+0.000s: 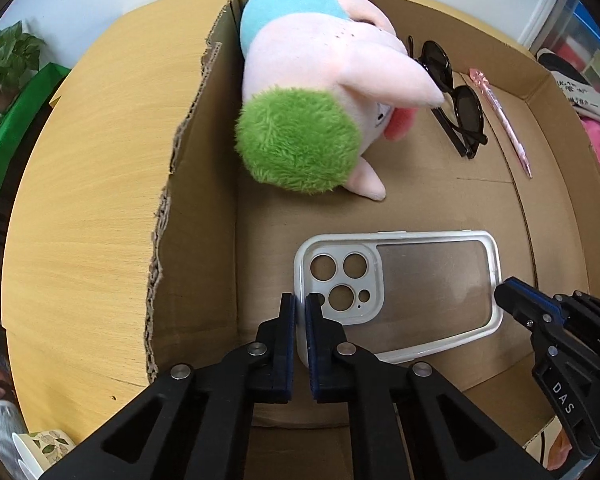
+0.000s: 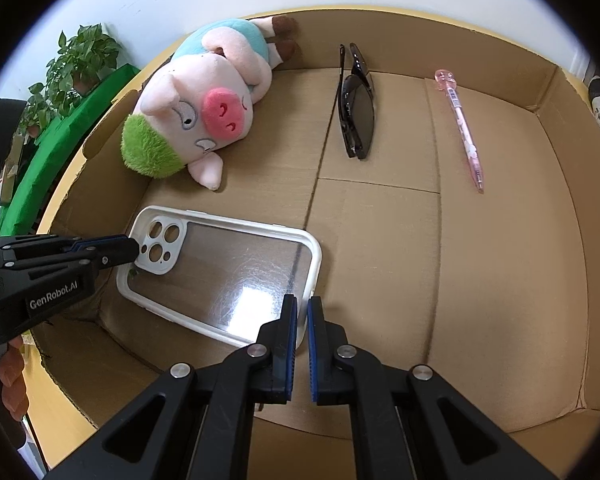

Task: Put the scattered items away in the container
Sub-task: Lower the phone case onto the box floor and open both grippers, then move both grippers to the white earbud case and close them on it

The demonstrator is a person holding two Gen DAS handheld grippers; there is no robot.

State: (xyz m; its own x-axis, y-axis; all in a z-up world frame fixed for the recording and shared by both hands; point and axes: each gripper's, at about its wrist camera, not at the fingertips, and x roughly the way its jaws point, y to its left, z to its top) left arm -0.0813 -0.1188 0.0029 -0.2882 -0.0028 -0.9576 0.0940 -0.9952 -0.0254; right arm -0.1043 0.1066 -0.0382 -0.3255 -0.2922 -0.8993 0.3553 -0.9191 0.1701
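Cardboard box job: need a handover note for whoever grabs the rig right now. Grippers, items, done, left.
Left gripper: shut, at the camera-cutout end of the phone case; whether it pinches the rim is unclear.
Right gripper: shut, at the case's opposite end, holding nothing visible.
In the cardboard box: plush pig, sunglasses, pink pen, phone case.
Done: all four visible items are inside.
Left: back both grippers out; check outside the box for strays, which these views barely show.
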